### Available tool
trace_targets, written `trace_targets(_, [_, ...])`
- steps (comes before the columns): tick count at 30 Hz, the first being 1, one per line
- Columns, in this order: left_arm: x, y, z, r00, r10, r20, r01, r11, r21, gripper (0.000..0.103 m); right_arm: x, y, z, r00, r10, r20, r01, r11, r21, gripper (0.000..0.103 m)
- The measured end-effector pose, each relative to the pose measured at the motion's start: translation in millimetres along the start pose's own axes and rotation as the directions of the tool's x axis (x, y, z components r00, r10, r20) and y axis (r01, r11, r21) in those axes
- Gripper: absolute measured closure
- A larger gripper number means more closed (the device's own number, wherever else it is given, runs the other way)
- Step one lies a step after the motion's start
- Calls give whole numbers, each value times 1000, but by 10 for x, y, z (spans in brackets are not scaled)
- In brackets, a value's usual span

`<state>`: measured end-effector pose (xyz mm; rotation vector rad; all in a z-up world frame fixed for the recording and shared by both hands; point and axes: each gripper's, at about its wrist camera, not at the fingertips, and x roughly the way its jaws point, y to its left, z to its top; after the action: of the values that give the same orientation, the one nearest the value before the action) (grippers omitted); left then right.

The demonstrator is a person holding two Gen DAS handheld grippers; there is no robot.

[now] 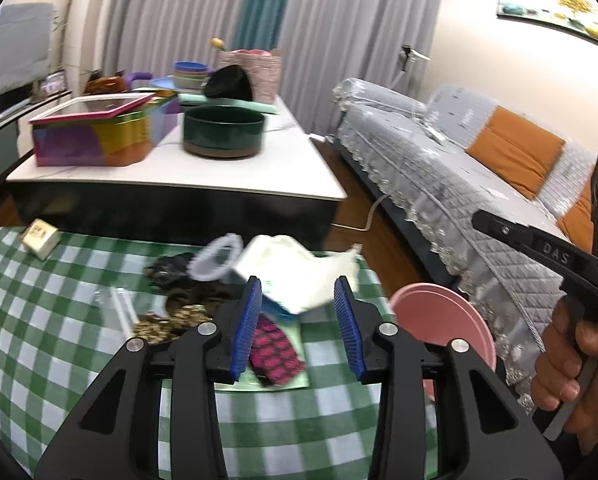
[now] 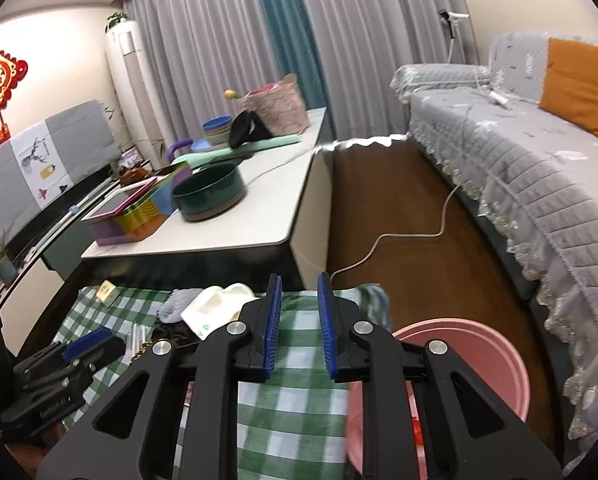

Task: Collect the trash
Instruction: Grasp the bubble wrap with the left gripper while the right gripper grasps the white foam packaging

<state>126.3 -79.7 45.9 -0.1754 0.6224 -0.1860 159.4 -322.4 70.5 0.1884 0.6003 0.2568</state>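
Trash lies on the green checked cloth (image 1: 59, 320): a crumpled white paper bag (image 1: 295, 268), a pink-and-black patterned wrapper (image 1: 277, 354), a leopard-print wrapper (image 1: 167, 320), clear plastic (image 1: 115, 308), a black crumpled piece (image 1: 167, 272) and a pale fuzzy ring (image 1: 215, 260). My left gripper (image 1: 298, 284) hovers open just short of the white bag, its pads apart from it. My right gripper (image 2: 299, 280) hangs over the cloth's right edge, its jaws a narrow gap apart with nothing between. A pink bin (image 2: 479, 360) stands on the floor beside the cloth.
Behind the cloth is a low white table (image 1: 291, 184) with a colourful tin (image 1: 95, 132), a dark green pot (image 1: 223, 130) and bowls. A grey sofa (image 2: 539, 184) runs along the right. A white cable (image 2: 411, 236) crosses the wooden floor. A small beige box (image 1: 39, 238) sits at the cloth's far left.
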Motion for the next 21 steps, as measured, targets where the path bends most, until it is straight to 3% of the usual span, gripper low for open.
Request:
trace_targets(6, [155,345,-15,998,56,-11,-56,998,-37,70,291,115,-43,994,69,-82,-64,996,61,74])
trace_targets(11, [344,538,-32,996,87,-30,-89,995,-51,71,530,219,-84,985,95,-147,-82,993,86,57])
trace_targets(21, [806,757,10,992,110,-65,-113,992,-53,71,907,368,-177,963,95,-254,-78,994,76,56])
